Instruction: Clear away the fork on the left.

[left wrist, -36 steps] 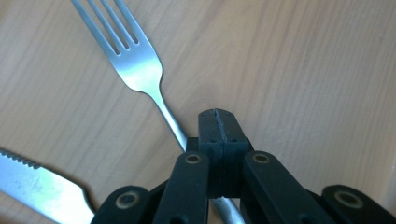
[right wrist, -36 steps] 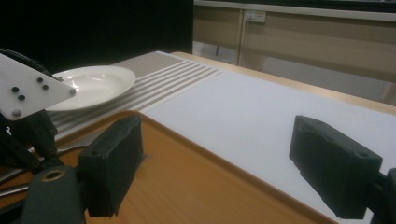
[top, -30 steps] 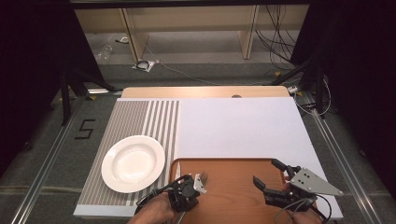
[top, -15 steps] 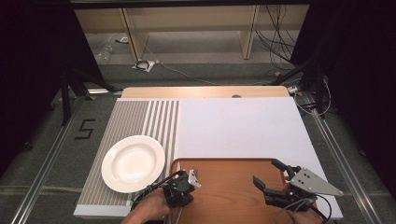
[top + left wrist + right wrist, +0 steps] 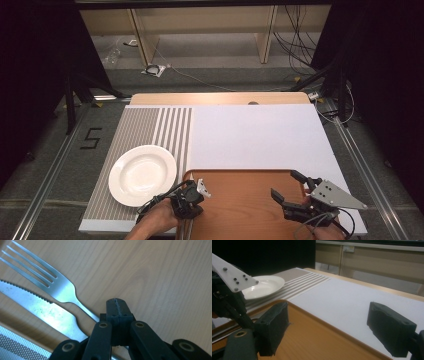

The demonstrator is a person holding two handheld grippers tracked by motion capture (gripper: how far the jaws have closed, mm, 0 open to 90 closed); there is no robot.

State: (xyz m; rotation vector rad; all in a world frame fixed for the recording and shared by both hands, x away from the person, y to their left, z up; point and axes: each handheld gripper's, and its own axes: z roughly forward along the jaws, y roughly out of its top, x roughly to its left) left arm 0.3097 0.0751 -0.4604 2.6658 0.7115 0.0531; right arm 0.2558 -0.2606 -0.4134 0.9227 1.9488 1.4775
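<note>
Hovering over the tray's (image 5: 240, 175) left edge, left claw (image 5: 117, 305) closed beside fork (image 5: 62, 290); right claw (image 5: 290, 192) open.

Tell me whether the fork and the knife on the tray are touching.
Apart. The left gripper view shows a strip of wooden tray between the fork and the knife along their visible length.

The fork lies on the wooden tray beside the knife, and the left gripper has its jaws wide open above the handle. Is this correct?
Not quite. The left gripper has its jaws shut, pressed together at the fork's handle, as the left gripper view shows. Whether they pinch the handle I cannot tell. The rest holds: the fork lies on the wooden tray beside the knife.
</note>
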